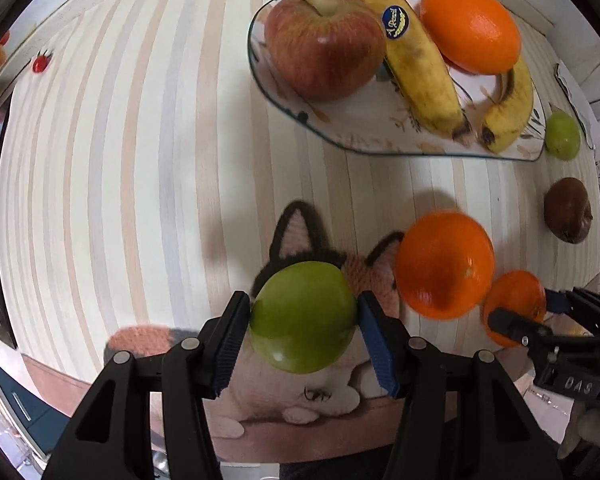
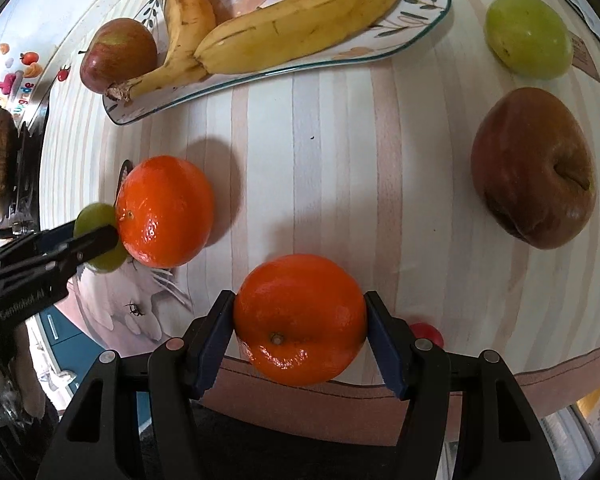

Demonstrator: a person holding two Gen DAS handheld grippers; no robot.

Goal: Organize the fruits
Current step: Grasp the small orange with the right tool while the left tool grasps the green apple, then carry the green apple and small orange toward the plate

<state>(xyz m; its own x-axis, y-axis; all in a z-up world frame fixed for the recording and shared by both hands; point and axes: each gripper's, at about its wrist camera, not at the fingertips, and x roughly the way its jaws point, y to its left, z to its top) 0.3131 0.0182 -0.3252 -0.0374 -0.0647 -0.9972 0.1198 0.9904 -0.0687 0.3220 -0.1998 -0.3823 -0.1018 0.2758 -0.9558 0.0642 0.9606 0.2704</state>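
My left gripper (image 1: 303,320) is shut on a green fruit (image 1: 303,322), held above the cat picture. My right gripper (image 2: 300,326) is shut on an orange (image 2: 298,318) near the table's front edge; it shows at lower right in the left wrist view (image 1: 514,306). A loose orange (image 1: 444,264) lies between them, also in the right wrist view (image 2: 164,210). The plate (image 1: 364,142) holds a red apple (image 1: 324,44), two bananas (image 1: 416,60) and an orange (image 1: 470,28). A second green fruit (image 2: 528,36) and a dark red apple (image 2: 534,168) lie on the table right of the plate.
The striped tablecloth (image 1: 120,160) covers the table, with a cat picture (image 1: 300,236) near the front edge. A small red object (image 2: 426,332) lies by my right gripper's right finger. The table edge runs just under both grippers.
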